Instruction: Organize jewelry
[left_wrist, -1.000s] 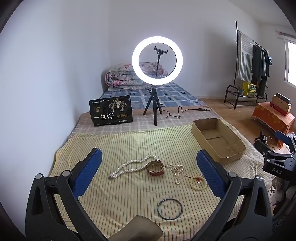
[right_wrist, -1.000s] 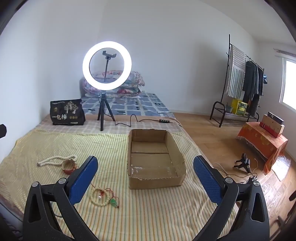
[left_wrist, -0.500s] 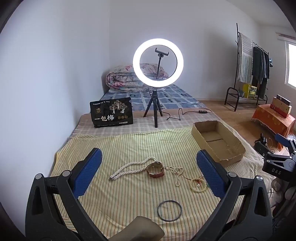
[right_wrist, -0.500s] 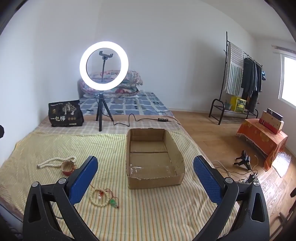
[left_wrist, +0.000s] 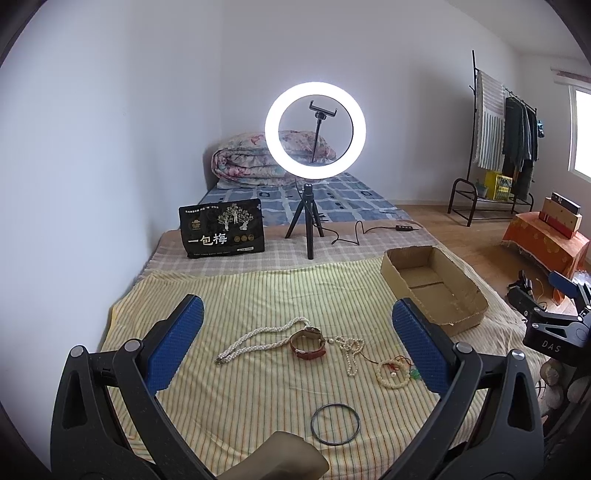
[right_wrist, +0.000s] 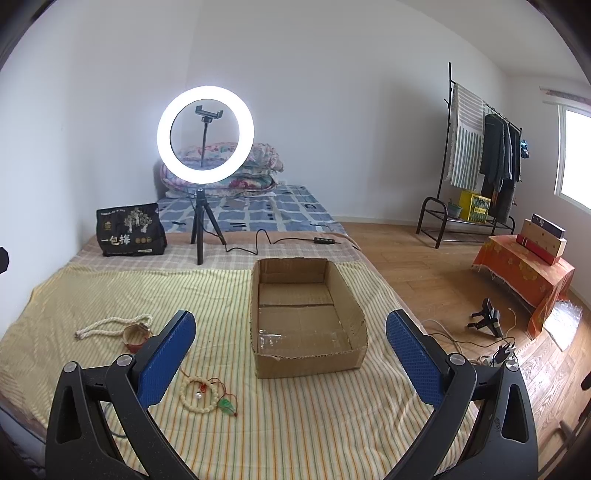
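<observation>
Jewelry lies on a yellow striped cloth (left_wrist: 258, 295): a pearl necklace (left_wrist: 258, 338), a brown leather bracelet (left_wrist: 308, 343), a thin pearl chain (left_wrist: 351, 350), a cream bead bracelet (left_wrist: 393, 374) with red cord and green pendant, and a black ring (left_wrist: 335, 422). My left gripper (left_wrist: 295, 339) is open and empty above them. An empty cardboard box (right_wrist: 303, 314) stands to the right. My right gripper (right_wrist: 291, 354) is open and empty before the box. The bead bracelet (right_wrist: 201, 395), necklace (right_wrist: 110, 326) and leather bracelet (right_wrist: 136, 334) show at its left.
A lit ring light on a tripod (left_wrist: 314, 162) and a black bag (left_wrist: 221, 229) stand at the back of the bed. A folded quilt (left_wrist: 258, 158) lies behind. A clothes rack (right_wrist: 476, 166), an orange-covered stand (right_wrist: 524, 273) and cables (right_wrist: 491, 332) are on the wooden floor at the right.
Both grippers have tilted or risen slightly, so the scene sits a little lower in each view. The jewelry and box have not moved.
</observation>
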